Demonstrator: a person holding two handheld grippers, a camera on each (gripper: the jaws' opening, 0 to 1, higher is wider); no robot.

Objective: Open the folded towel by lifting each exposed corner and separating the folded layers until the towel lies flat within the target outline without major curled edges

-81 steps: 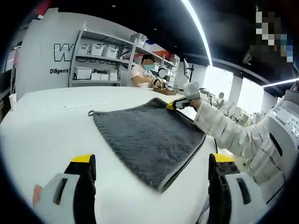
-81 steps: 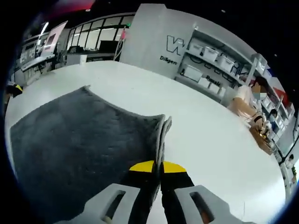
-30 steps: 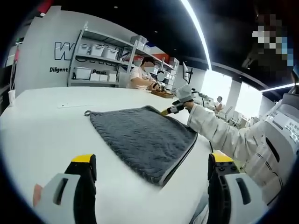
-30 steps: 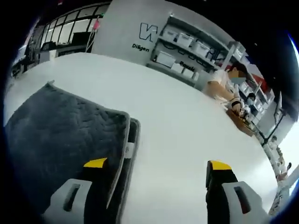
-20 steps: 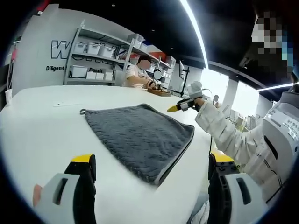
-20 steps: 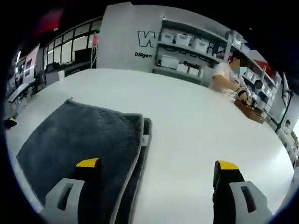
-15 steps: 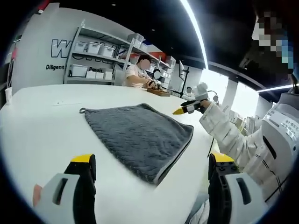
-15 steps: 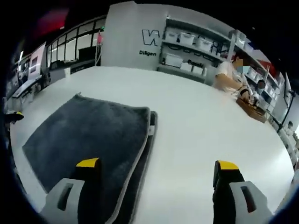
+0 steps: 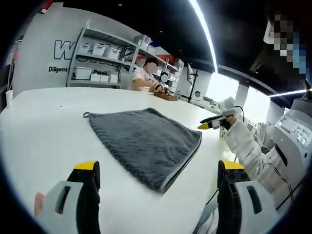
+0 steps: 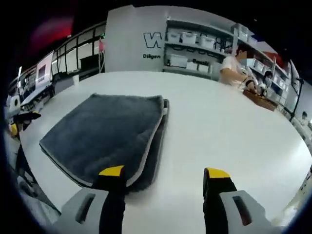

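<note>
A dark grey towel (image 9: 146, 141) lies folded on the white table (image 9: 44, 122), with a small loop at its far left corner. My left gripper (image 9: 158, 165) is open, its jaws wide apart just short of the towel's near corner. In the right gripper view the towel (image 10: 107, 131) shows two stacked layers, the lower one peeking out along the right edge. My right gripper (image 10: 165, 173) is open, its left jaw over the towel's near corner and nothing between its jaws. The left gripper view shows the right gripper (image 9: 214, 122), held in a white-sleeved hand beyond the towel's right side.
Shelves with white bins (image 9: 92, 63) stand against the back wall. A person (image 9: 144, 78) sits at the far side of the table beside a wooden tray (image 9: 165, 96). The table (image 10: 234, 126) is bare to the right of the towel.
My right gripper, at first shut on the towel's far corner, has let go, opened and drawn back off the towel. The lifted corner now lies flat. My left gripper stayed open.
</note>
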